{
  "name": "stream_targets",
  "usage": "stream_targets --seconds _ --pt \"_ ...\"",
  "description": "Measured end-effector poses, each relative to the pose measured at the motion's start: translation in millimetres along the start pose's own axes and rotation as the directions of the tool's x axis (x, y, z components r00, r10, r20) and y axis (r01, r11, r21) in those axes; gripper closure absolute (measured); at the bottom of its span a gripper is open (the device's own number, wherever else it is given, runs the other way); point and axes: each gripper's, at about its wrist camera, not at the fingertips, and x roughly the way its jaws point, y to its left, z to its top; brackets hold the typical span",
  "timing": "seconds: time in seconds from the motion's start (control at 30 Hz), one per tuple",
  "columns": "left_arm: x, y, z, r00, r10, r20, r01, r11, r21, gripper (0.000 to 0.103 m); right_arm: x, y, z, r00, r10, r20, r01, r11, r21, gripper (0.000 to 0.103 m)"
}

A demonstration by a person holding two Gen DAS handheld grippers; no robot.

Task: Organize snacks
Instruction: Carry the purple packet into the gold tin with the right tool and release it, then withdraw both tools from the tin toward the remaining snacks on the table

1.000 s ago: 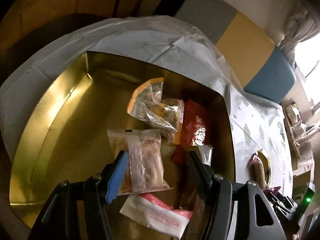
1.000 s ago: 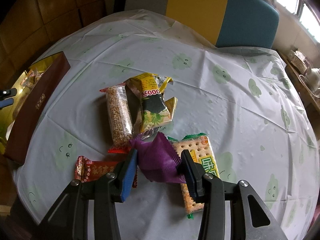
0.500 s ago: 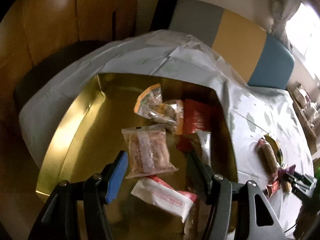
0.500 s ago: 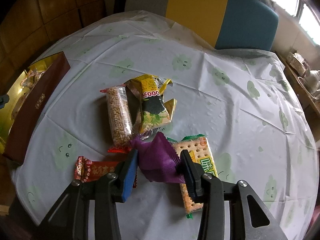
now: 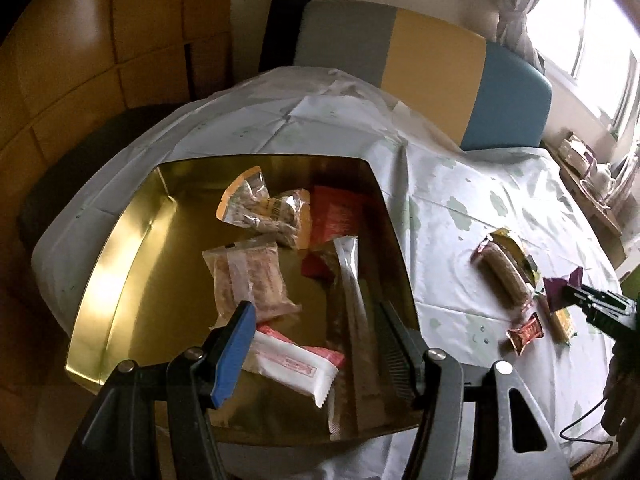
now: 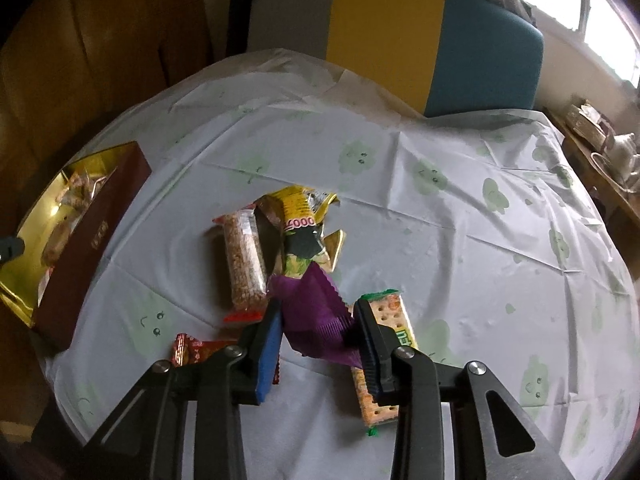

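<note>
My right gripper (image 6: pixel 318 308) is closing, and both pads touch the crumpled purple packet (image 6: pixel 312 292) between them. Around it on the tablecloth lie a grain bar (image 6: pixel 244 256), a yellow packet (image 6: pixel 304 224), a cracker pack (image 6: pixel 380 360) and a red wrapper (image 6: pixel 196 350). My left gripper (image 5: pixel 316 312) hangs open above the gold tin (image 5: pixel 120 264) with nothing between its fingers. In the tin lie a clear biscuit packet (image 5: pixel 250 276), a white-and-red packet (image 5: pixel 292 364), a red packet (image 5: pixel 336 212) and a long silvery packet (image 5: pixel 352 280). In the left wrist view the right gripper (image 5: pixel 592 304) sits far right.
The tin's brown outer wall (image 6: pixel 88 248) stands at the table's left edge. A chair with a grey, yellow and blue back (image 6: pixel 400 28) is behind the table. A side shelf with a teapot (image 6: pixel 616 152) is at the right. Wood panelling lines the left.
My left gripper has drawn back and up from the tin and rolled, so more of the table shows. The right gripper's jaws have narrowed onto the purple packet.
</note>
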Motion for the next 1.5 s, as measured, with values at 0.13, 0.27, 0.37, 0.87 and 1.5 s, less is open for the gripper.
stream_targets --seconds 0.13,0.27,0.37,0.87,1.5 --pt "-2.7 1.2 -1.4 1.000 0.008 0.004 -0.008 1.000 0.000 0.041 -7.0 -3.3 2.8 0.999 0.035 0.032 -0.036 0.999 0.030 0.067" --pt "-3.9 8.8 -2.1 1.000 0.004 0.005 -0.004 1.000 -0.015 0.041 -6.1 -3.2 2.5 0.999 0.044 0.024 -0.045 0.998 0.035 0.067" --pt "-3.8 17.8 -3.7 1.000 0.007 0.002 -0.007 1.000 -0.029 0.041 -9.5 -3.2 2.9 0.997 0.076 0.030 -0.077 0.996 0.052 0.067" --pt "-12.3 74.1 -3.5 0.996 0.080 0.048 -0.070 0.982 -0.174 0.041 -39.2 78.7 22.3 0.944 0.324 0.059 -0.325 0.946 -0.003 0.067" --pt "-6.8 103.9 -14.8 0.993 0.113 0.029 -0.104 0.970 -0.220 0.041 14.5 269.3 13.2 0.816 0.546 -0.188 -0.573 0.807 -0.142 0.064"
